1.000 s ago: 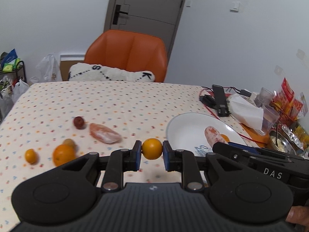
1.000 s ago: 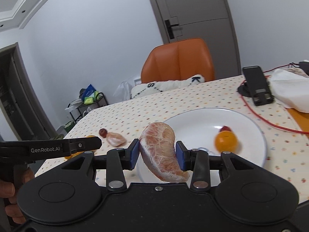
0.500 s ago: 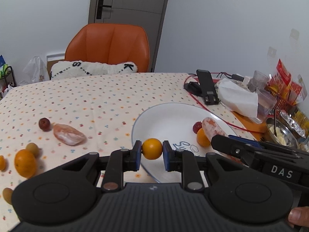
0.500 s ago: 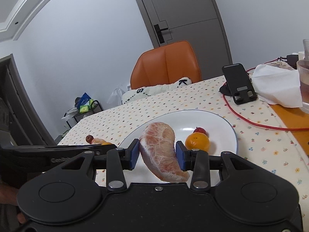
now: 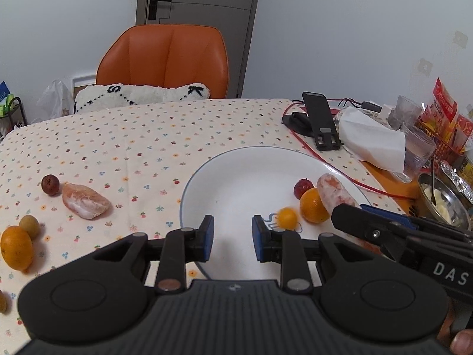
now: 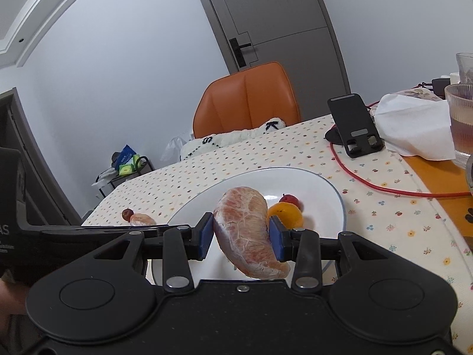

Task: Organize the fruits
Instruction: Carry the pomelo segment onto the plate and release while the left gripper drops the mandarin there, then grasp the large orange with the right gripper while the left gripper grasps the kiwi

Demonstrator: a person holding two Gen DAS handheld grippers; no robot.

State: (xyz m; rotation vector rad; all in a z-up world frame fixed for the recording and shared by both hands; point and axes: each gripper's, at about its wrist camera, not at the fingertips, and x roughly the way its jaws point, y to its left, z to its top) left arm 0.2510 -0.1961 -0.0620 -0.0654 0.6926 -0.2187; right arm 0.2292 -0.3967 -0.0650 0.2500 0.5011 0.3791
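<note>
Left tool (image 5: 231, 238) is seen spread wide and empty, hung over the near rim of the plate (image 5: 189, 189). A small orange (image 5: 287, 217) lies on the plate just past its right finger, slightly blurred, so possibly rolling. Right tool (image 6: 241, 238) is clamped on a peeled pomelo wedge (image 6: 248, 230), held above the near part of the plate; the wedge hangs tip-down below the pads. A bigger orange (image 6: 285, 213) and a red berry (image 6: 289, 199) are already on the plate, right of centre. Left of the plate, on the desk (image 5: 147, 136): a second wedge (image 5: 85, 201), a dark red berry (image 5: 50, 184), a large orange (image 5: 16, 247), a small greenish fruit (image 5: 29, 226). Judgement: task roughly half done. The wedge is expected to be soft, wet, easily torn, so it should be gripped lightly across its thick middle, not the tapered tip. Round fruit is firm and light but will roll; it should be pinched across the widest part and released low over the plate.
</note>
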